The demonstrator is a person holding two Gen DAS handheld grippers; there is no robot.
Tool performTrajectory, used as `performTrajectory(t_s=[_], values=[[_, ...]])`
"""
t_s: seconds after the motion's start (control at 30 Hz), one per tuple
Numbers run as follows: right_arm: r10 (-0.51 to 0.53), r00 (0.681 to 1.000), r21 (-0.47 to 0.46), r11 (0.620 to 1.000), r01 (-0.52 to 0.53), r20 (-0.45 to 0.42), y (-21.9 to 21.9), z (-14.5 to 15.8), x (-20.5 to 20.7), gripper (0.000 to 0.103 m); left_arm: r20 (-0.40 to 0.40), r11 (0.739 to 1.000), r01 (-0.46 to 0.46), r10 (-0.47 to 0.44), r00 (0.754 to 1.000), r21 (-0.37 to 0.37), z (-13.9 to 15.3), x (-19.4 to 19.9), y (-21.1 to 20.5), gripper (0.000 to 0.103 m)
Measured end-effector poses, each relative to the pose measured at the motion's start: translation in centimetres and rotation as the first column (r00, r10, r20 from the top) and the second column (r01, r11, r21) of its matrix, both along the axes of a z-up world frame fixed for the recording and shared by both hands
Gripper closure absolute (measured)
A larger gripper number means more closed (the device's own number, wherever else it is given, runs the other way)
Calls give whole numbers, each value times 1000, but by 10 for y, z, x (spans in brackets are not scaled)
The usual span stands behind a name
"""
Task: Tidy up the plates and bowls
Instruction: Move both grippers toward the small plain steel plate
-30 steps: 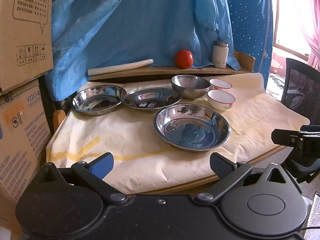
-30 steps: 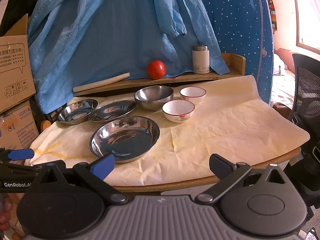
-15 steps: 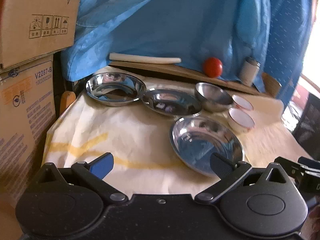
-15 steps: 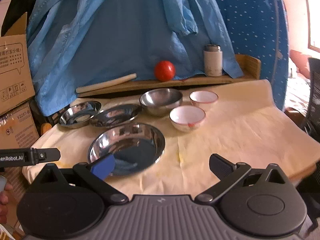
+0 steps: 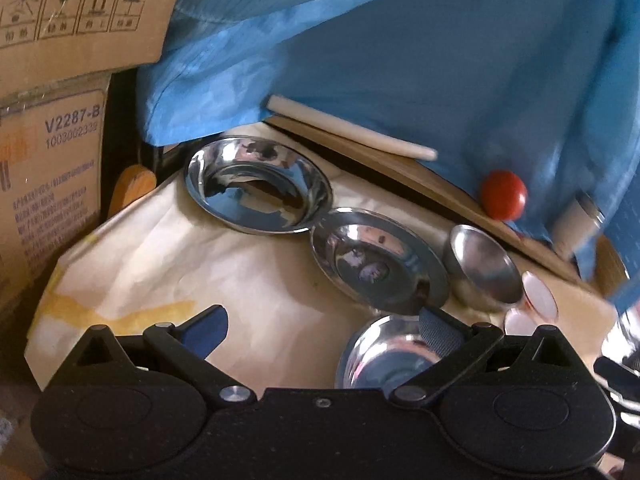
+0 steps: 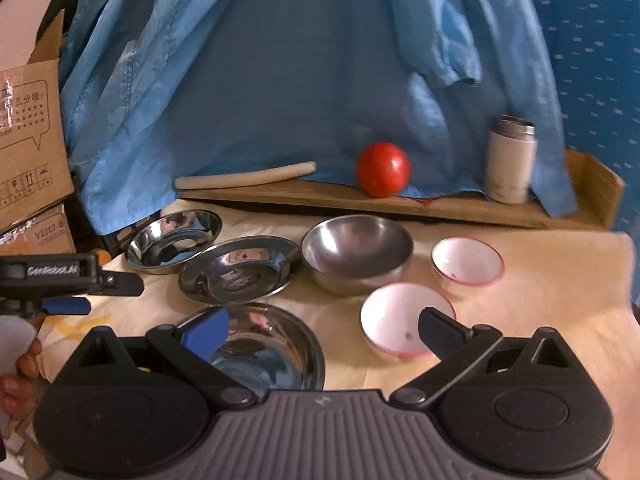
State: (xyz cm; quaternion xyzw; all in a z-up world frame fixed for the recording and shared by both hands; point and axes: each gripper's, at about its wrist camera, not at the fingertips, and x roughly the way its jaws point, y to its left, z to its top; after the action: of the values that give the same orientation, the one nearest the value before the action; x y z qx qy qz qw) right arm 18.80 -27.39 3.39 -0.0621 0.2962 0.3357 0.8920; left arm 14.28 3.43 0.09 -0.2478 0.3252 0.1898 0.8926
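Both grippers spread, empty; only R view shows L gripper (image 6: 66, 306) w/ hand (image 6: 18, 376).

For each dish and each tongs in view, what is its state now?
Left tongs: open, holding nothing.
Right tongs: open, holding nothing.
Three steel plates: upright, empty, unstacked.
Steel bowl: upright, empty.
Two white bowls: upright, apart, unstacked.
Flask: upright, lid on.

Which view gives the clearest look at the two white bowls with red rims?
The right wrist view. Both white bowls show their full openings there, with only the nearer one partly crossed by the right gripper. In the left wrist view they are small, blurred slivers at the right edge, partly hidden behind the left gripper.
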Motion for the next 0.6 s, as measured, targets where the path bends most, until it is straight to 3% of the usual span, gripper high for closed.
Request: performTrajectory(t_s=[0.23,0.37,0.6], values=[[152,987,13,988,-151,-53,18,1,41,0,-29,981,-178,176,984,-78,-3,16,15,1],[227,970,31,974,-225,-86,36,6,60,0,-46,938,-311,307,950,-154,-4,22,33,1],[304,947,21,953,-303,-106,85,11,85,0,-89,864,-439,431,898,-245,-10,43,60,1]])
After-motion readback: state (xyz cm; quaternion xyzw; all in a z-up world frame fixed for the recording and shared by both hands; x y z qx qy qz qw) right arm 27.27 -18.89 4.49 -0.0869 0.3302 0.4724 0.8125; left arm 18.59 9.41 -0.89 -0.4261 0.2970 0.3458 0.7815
